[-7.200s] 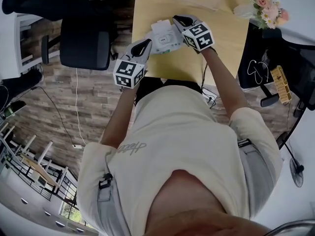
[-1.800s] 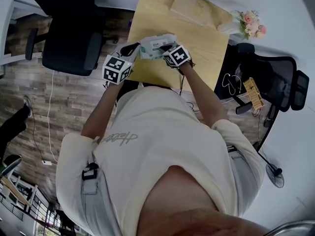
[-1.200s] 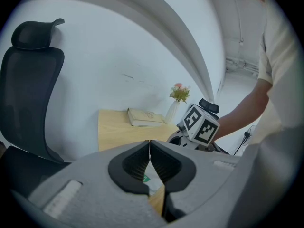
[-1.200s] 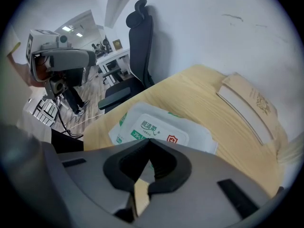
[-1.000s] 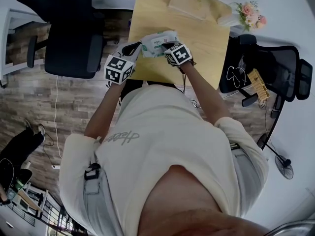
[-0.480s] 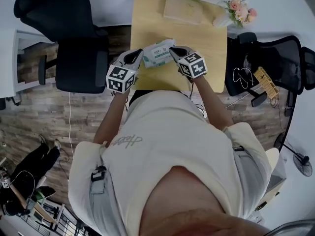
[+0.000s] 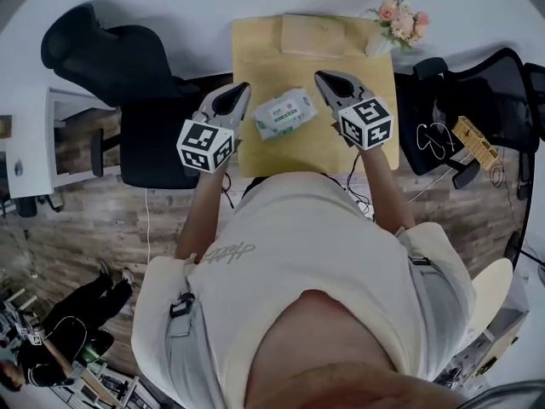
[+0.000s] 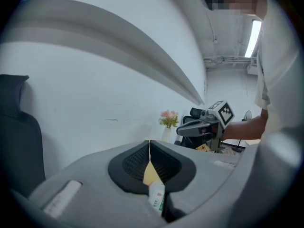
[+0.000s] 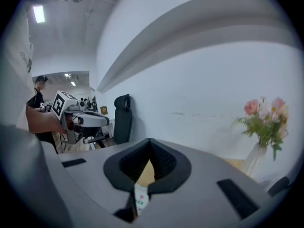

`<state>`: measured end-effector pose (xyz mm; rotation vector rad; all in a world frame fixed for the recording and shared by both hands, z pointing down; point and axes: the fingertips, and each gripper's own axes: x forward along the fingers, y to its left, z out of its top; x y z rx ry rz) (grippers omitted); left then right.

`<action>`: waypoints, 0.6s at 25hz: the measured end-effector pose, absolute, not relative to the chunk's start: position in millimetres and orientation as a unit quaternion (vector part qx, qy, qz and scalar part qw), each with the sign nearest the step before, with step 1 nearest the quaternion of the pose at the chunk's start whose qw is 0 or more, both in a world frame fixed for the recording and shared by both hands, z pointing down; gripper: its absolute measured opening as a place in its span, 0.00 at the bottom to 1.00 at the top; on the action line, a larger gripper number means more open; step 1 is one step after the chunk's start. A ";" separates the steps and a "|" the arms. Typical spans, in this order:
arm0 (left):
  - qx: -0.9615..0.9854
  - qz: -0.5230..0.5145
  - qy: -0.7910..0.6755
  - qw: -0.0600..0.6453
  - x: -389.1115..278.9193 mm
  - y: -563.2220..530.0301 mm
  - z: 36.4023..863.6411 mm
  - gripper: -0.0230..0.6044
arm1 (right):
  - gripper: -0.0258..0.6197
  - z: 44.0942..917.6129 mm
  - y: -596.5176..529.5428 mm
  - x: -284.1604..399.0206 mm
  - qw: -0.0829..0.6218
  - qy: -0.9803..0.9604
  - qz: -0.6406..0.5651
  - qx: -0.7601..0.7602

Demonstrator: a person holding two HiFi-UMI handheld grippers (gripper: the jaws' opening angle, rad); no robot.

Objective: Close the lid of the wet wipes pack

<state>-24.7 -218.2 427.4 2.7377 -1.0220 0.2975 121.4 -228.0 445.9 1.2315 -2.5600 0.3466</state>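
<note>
The wet wipes pack [image 7: 285,115], white with a green label, lies slanted on the yellow table [image 7: 255,58] with its top looking flat. My left gripper [image 7: 239,93] hovers just left of the pack, shut and holding nothing. To the pack's right, my right gripper [image 7: 325,79] is also shut and empty. In the left gripper view the jaws [image 8: 149,145] meet at the tips, and a strip of the pack [image 8: 156,198] shows below them. The right gripper view shows the same: closed tips [image 9: 149,145] with the pack [image 9: 139,198] beneath.
A tan flat box [image 7: 312,35] lies at the table's far edge beside a vase of pink flowers [image 7: 393,17]. Black office chairs stand to the left [image 7: 128,66] and right [image 7: 456,88] of the table. A person in black [image 7: 60,343] is on the floor side, lower left.
Both grippers have drawn back from the pack and apart from each other. The pack, earlier between them with its lid flap up, now lies free on the table.
</note>
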 end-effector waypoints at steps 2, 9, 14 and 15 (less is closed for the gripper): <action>0.931 0.097 -0.342 0.085 -19.8 -222.8 410.9 0.06 | 0.04 421.7 -231.2 125.6 0.127 -0.888 0.094 0.432; 0.941 0.081 -0.329 0.016 -3.2 -232.4 353.9 0.06 | 0.04 362.7 -233.3 132.5 0.097 -0.892 0.035 0.440; 0.948 0.036 -0.316 0.011 6.9 -237.1 317.5 0.06 | 0.04 330.6 -231.5 139.4 0.066 -0.892 0.013 0.447; 0.949 0.030 -0.315 0.008 9.6 -237.9 311.5 0.06 | 0.04 324.7 -231.7 142.3 0.058 -0.891 0.011 0.449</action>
